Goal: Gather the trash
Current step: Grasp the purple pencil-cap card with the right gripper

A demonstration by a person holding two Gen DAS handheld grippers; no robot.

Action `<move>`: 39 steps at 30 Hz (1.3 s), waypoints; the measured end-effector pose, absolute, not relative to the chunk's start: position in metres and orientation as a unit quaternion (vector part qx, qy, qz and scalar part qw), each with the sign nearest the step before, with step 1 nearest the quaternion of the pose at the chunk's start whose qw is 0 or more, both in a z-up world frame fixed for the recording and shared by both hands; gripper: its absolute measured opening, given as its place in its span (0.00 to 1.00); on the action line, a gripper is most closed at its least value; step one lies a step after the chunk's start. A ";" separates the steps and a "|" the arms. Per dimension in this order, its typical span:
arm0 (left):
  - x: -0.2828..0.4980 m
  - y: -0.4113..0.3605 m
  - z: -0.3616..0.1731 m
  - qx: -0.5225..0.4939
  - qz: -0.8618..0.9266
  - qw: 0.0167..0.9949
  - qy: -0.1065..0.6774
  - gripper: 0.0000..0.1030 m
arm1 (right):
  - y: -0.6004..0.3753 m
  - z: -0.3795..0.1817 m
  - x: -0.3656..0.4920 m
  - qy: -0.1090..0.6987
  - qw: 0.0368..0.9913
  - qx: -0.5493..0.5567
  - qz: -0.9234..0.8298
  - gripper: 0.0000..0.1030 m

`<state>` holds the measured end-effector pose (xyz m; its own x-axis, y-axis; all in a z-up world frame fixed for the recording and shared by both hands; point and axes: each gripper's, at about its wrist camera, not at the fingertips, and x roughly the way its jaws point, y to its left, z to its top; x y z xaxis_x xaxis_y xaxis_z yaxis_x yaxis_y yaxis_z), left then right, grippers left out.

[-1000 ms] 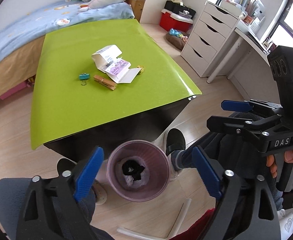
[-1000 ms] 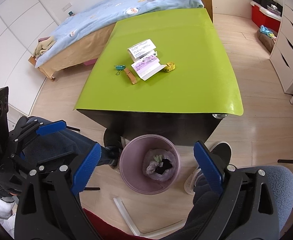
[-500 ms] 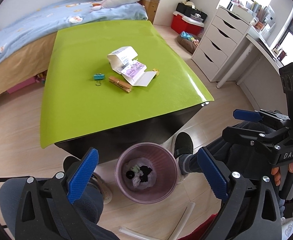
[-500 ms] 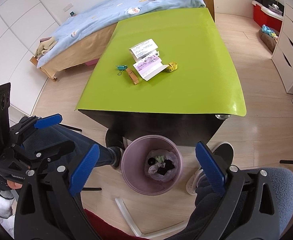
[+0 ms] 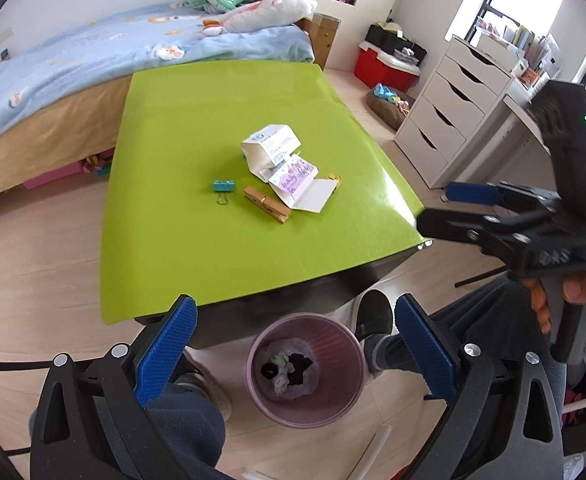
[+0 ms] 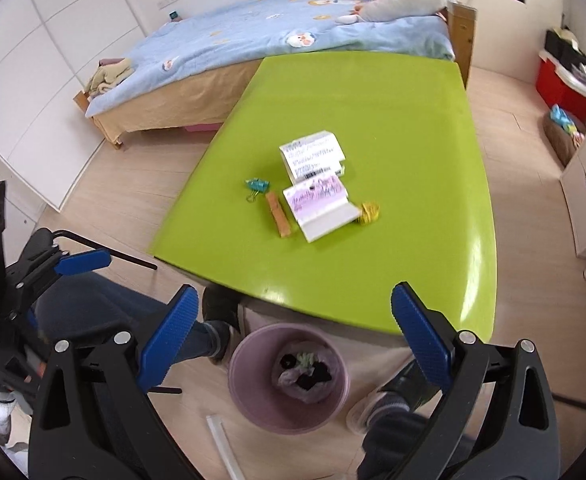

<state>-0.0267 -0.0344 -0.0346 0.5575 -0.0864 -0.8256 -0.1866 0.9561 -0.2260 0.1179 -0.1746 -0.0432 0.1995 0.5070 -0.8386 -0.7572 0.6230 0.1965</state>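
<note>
Green table (image 5: 197, 128) bears cartons (image 5: 283, 168) and clips beyond part-filled bin (image 5: 305, 368); both tongs, left gripper (image 5: 293, 354) and right gripper (image 6: 293, 340), are held released, empty.

A pink bin (image 5: 305, 368) stands upright on the floor just in front of the tabletop (image 5: 197, 248), holding a crumpled bag with dark scraps. On the tabletop lie an opened white box (image 5: 271, 148), a purple-printed flattened carton (image 5: 299, 186) touching it, a teal clip (image 5: 224, 187) and a wooden clothespin (image 5: 267, 210).
</note>
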 end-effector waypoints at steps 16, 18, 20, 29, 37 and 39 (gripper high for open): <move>-0.024 -0.014 -0.037 -0.170 0.045 0.868 0.465 0.93 | -0.063 -0.107 0.192 0.507 0.690 -0.275 0.438 0.93; -0.025 -0.012 -0.038 -0.171 0.048 0.867 0.465 0.92 | -0.054 -0.117 0.198 0.513 0.681 -0.289 0.435 0.93; -0.026 -0.010 -0.038 -0.174 0.050 0.866 0.465 0.92 | -0.046 -0.125 0.201 0.516 0.671 -0.302 0.439 0.93; -0.026 -0.003 -0.039 -0.180 0.057 0.866 0.463 0.92 | -0.036 -0.145 0.214 0.530 0.652 -0.311 0.445 0.68; -0.018 -0.001 -0.039 -0.180 0.051 0.867 0.462 0.92 | -0.044 -0.131 0.213 0.514 0.669 -0.295 0.449 0.63; -0.013 -0.001 -0.038 -0.176 0.048 0.868 0.462 0.93 | -0.049 -0.124 0.210 0.511 0.676 -0.282 0.450 0.63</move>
<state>-0.0131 -0.0013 -0.0378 0.5691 -0.0801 -0.8184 -0.2451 0.9335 -0.2618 0.2098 -0.0489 -0.1242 0.0729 0.3198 -0.9447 -0.8964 0.4362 0.0785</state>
